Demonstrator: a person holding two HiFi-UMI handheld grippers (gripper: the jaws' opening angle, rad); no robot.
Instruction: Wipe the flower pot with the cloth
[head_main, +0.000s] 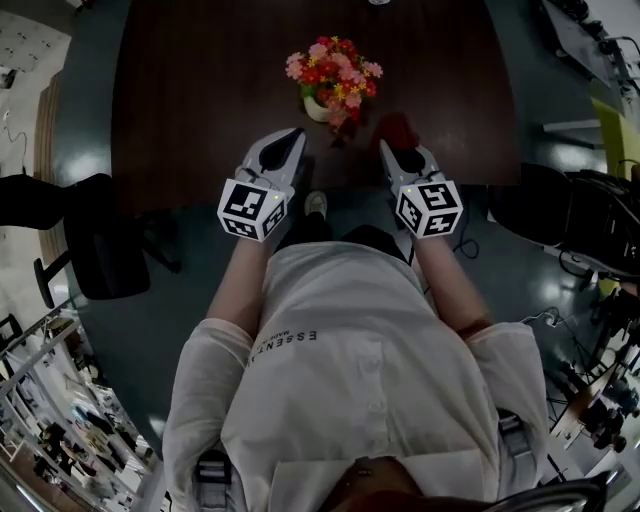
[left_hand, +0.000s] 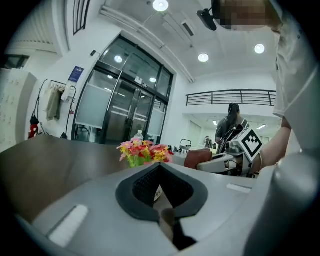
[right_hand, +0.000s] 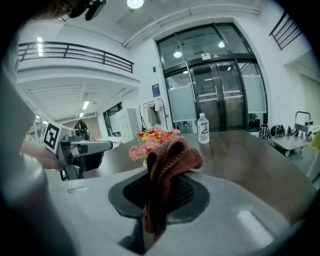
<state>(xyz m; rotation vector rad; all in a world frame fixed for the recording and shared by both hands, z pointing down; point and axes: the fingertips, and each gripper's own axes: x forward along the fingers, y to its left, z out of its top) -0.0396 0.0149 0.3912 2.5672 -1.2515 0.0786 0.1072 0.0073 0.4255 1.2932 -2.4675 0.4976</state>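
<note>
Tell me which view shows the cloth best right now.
The right gripper view: the cloth sits dead centre, bunched up and clamped in the right gripper. The head view shows it only as a small red lump at that gripper's tip. The left gripper view shows it as a brownish lump off to the side.

Flower pot upright; rust cloth bunched in jaws.
</note>
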